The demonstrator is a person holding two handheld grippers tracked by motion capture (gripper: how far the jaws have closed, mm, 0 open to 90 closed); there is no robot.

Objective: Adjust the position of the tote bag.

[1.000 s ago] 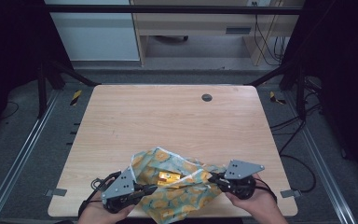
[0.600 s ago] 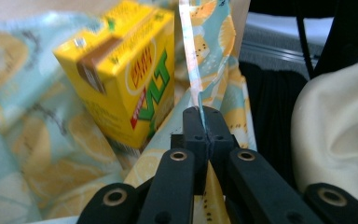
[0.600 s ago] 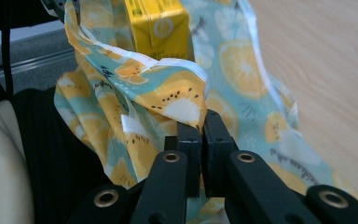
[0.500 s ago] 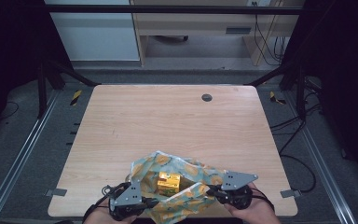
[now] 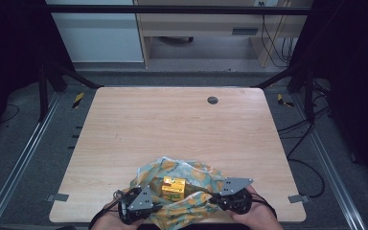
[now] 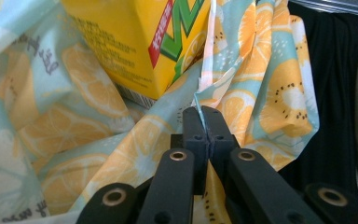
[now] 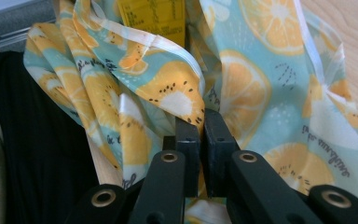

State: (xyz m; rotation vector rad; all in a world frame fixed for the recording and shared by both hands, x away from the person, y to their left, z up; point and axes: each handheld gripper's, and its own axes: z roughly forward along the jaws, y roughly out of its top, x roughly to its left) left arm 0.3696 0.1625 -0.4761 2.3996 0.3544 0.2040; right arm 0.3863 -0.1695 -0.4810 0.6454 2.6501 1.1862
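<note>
The bag (image 5: 187, 191), patterned with orange slices on pale blue, lies crumpled at the near edge of the table (image 5: 172, 124), between our two hands. A yellow carton (image 5: 173, 188) stands upright inside its open mouth.

The table is light wood, bare beyond the bag except for a dark round grommet (image 5: 212, 100) near the far edge. Around it we see grey floor, metal rails on both sides, black frame legs at the far corners, and loose cables on the right. Past the table stand a white cabinet (image 5: 96, 33) and a wooden desk (image 5: 206, 24).

Our left gripper (image 5: 146, 207) sits low at the bag's left side; in the left gripper view (image 6: 205, 116) its jaws are clenched on a fold of the bag's rim, just below the carton (image 6: 135, 42). Our right gripper (image 5: 219, 197) mirrors it on the right; in the right gripper view (image 7: 200, 121) its jaws are pressed together on the bag's film (image 7: 261, 84).
</note>
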